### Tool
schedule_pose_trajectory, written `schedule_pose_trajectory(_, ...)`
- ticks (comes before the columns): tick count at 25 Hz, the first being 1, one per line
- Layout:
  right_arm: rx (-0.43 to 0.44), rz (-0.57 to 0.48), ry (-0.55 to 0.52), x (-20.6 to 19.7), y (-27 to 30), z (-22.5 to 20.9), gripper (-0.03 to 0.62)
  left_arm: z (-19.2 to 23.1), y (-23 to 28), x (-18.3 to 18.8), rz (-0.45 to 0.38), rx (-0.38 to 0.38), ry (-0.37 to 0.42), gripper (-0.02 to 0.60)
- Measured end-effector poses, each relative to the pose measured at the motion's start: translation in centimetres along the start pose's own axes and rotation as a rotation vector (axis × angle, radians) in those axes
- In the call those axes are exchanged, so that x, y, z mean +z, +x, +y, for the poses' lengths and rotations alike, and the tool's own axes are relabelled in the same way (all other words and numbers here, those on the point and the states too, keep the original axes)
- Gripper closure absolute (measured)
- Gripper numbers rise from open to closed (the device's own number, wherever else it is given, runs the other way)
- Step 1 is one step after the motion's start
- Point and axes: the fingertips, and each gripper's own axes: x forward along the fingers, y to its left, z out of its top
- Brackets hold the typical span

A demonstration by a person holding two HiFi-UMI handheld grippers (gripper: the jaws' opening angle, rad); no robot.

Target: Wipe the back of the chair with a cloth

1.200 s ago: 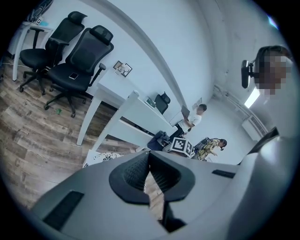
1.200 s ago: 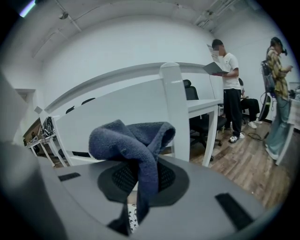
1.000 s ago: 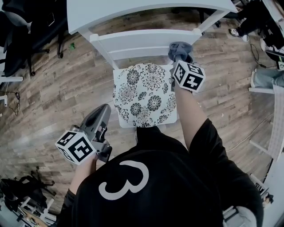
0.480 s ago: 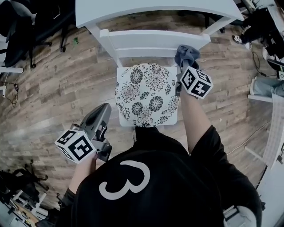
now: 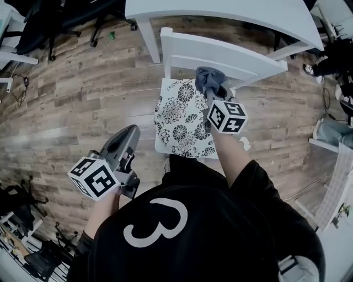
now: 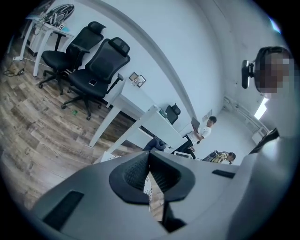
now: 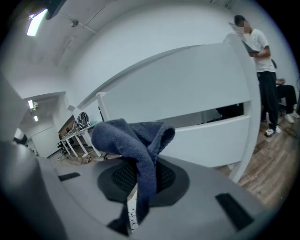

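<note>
A white wooden chair stands in front of me; its slatted back (image 5: 242, 55) faces me above a floral seat cushion (image 5: 179, 118). My right gripper (image 5: 213, 92) is shut on a blue-grey cloth (image 5: 207, 79), which bunches against the lower slat near the middle of the back. In the right gripper view the cloth (image 7: 136, 138) drapes over the right gripper (image 7: 143, 176), with the white chair back (image 7: 187, 93) just ahead. My left gripper (image 5: 130, 134) hangs low to the left of the chair, away from it. Seen in its own view, the left gripper (image 6: 149, 164) is shut on nothing.
A white table (image 5: 220, 14) stands right behind the chair. Black office chairs (image 6: 93, 61) and more white desks line the room at the left. A person (image 7: 260, 47) stands beyond the chair back. The floor (image 5: 71, 104) is wood plank.
The right gripper has carried the cloth leftwards along the chair back, from the right post towards the middle. The left gripper has stayed where it was.
</note>
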Motion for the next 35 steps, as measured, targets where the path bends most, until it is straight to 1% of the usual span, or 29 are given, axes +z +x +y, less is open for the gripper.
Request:
schedule_pose_trajectory(6,0.082,0.032,-0.003,-0.9,4.3,5.5,0.548,2.4,-2.9,0.1,-0.05,0.059,-0.041,0.568)
schedule_pose_trajectory(10,0.098,0.03,0.034,-1.0,6.5,7.0,0.548,3.8,-4.4,-0.4,-0.078,0.094,-0.083,0.568)
schedule_pose_trajectory(14,0.066,0.024,0.065,-0.9,8.3,6.9,0.548,4.7,-5.3,-0.6,-0.092,0.12,-0.103,0.568)
schedule_pose_trajectory(23,0.019,0.023,0.056,-1.1,9.9,7.2,0.548,5.5,-5.9,-1.1,-0.102,0.153,-0.123,0.568)
schedule_pose_trajectory(29,0.023,0.035,0.029,-0.9,9.5,6.7,0.548,5.1,-5.4,-1.2,-0.09,0.148,-0.112,0.568)
schedule_pose_trajectory(35,-0.012,0.022,0.043,-0.7,7.8,4.0,0.548,3.8,-4.1,-1.2,-0.062,0.124,-0.085,0.568)
